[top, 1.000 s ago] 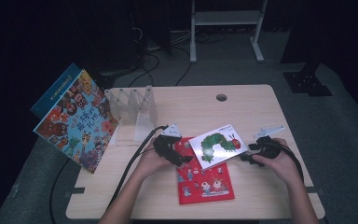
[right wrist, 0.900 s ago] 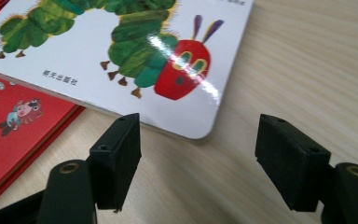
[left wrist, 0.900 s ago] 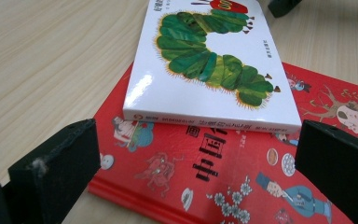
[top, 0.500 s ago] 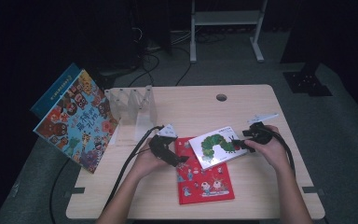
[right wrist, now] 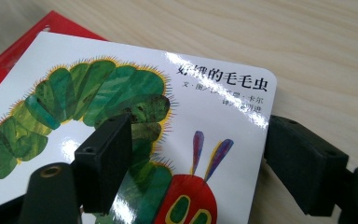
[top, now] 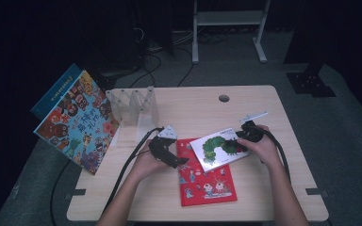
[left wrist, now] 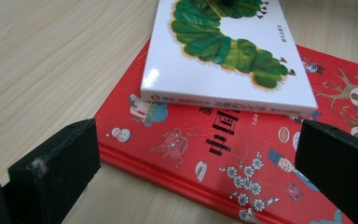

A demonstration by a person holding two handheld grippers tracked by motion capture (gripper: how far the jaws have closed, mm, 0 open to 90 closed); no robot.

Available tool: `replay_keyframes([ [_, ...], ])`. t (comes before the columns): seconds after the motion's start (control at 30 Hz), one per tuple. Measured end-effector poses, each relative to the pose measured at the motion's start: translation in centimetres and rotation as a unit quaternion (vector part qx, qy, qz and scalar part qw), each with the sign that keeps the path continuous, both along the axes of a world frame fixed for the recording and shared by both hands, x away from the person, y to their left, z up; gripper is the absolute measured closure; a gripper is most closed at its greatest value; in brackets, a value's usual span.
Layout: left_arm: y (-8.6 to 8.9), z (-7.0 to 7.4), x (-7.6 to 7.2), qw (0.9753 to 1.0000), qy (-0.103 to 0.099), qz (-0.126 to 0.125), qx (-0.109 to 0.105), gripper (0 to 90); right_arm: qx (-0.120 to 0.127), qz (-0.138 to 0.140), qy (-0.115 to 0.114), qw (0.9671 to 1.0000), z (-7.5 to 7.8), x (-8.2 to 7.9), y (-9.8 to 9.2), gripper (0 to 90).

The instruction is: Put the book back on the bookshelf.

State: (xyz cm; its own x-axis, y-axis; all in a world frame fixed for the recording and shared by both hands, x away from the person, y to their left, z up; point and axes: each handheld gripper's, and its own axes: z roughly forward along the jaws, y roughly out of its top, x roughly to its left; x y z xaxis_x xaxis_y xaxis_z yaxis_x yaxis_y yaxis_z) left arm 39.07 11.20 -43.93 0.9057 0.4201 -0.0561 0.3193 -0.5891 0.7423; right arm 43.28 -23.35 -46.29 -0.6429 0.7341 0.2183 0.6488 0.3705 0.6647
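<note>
**Getting a grip on the caterpillar book**

Pale wooden table (top: 264,188), dark room behind. At the right gripper (right wrist: 198,154), the white caterpillar book (right wrist: 121,116) lies with its corner between the parted jaws, one above the cover, one off its edge; it rests on the red book (left wrist: 205,154). The left gripper (left wrist: 191,168) gapes, empty, just short of both. Best to seat the right jaws deeper before closing, steadying the red one.

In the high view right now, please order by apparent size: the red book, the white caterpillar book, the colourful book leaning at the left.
1. colourful book
2. red book, partly covered, so rank 1-2 is unsure
3. white caterpillar book
</note>
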Motion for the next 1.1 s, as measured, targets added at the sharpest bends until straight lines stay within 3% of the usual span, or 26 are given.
replay_keyframes([
  [0.4,1.3,-0.7,-0.3,0.9997,0.014,0.015,0.014,0.0,-0.002,0.032,-0.019,0.9993,-0.1,-1.8,4.9,20.9],
  [0.57,1.9,-0.8,-0.4,0.9995,0.017,0.017,0.020,0.0,-0.016,0.049,-0.032,0.9982,0.1,-2.5,6.7,20.6],
  [0.97,2.3,-0.9,-0.5,0.9993,0.023,0.019,0.023,0.0,-0.024,0.083,-0.051,0.9950,0.3,-2.6,10.6,21.7],
  [1.03,2.4,-0.9,-0.6,0.9993,0.025,0.022,0.018,0.0,-0.038,0.080,-0.063,0.9940,0.7,-2.8,10.7,27.0],
  [1.1,2.6,-0.9,-0.5,0.9992,0.026,0.024,0.019,0.0,-0.025,0.082,-0.065,0.9942,1.2,-3.1,10.1,29.1],
])
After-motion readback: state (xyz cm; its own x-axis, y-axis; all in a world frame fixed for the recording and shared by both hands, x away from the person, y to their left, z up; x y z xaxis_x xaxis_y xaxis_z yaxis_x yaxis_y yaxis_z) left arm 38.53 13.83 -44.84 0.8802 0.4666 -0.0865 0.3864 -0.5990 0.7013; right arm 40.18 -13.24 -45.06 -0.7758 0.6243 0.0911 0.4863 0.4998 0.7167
